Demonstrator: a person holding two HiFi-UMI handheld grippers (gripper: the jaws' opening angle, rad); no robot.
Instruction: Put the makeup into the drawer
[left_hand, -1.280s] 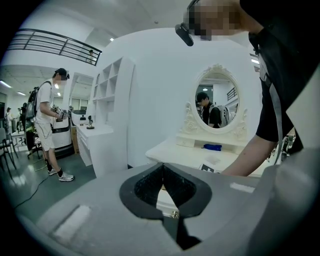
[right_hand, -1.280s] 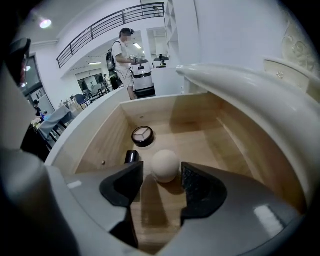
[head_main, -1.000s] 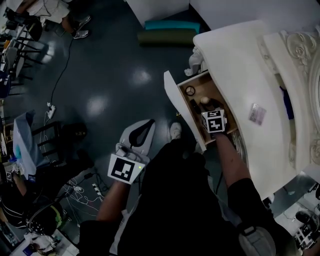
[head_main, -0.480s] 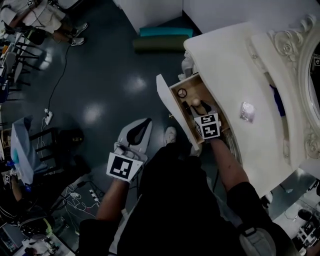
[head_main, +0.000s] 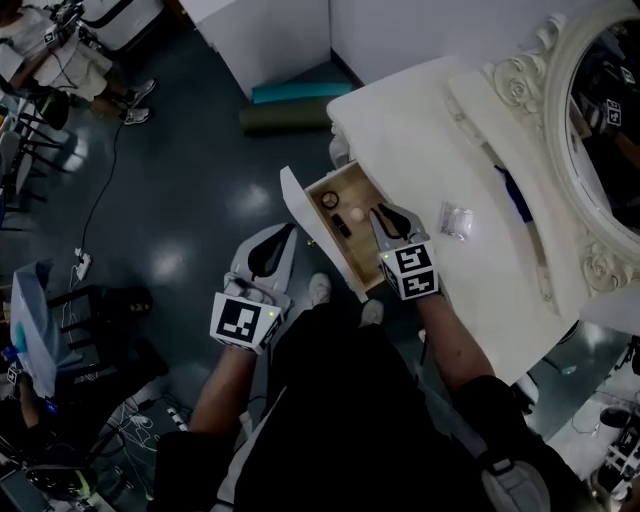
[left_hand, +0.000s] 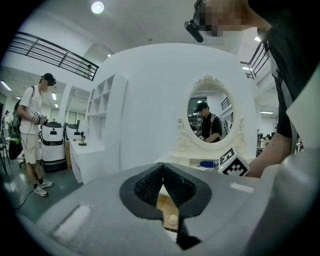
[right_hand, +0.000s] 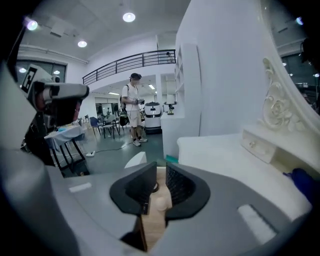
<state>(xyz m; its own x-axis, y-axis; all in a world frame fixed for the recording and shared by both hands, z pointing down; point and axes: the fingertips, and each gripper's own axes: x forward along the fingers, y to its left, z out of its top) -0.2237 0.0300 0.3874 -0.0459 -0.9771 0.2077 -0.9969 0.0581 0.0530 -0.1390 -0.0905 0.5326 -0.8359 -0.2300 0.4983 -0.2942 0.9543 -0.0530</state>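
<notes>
My right hand-held gripper (head_main: 383, 215) hung above the open pale wooden drawer (head_main: 352, 250), its jaws just closing to a slit on nothing (small makeup pieces (head_main: 357, 213) lay inside, delivered, I judged). The empty left hand-held gripper (head_main: 283, 235), pressed together, waited beside the drawer.

Grey left tool (head_main: 281, 238) and right tool (head_main: 381, 214) bear black pads (left_hand: 145, 187) and black-and-white marker cubes (head_main: 240, 322); the shirt (head_main: 350, 420) is dark.

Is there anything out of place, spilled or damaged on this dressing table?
Nothing looks spilled or damaged. The drawer stands pulled open, with small items inside. Outside it, a small clear packet lies on the white tabletop, and a blue item lies farther back.
</notes>
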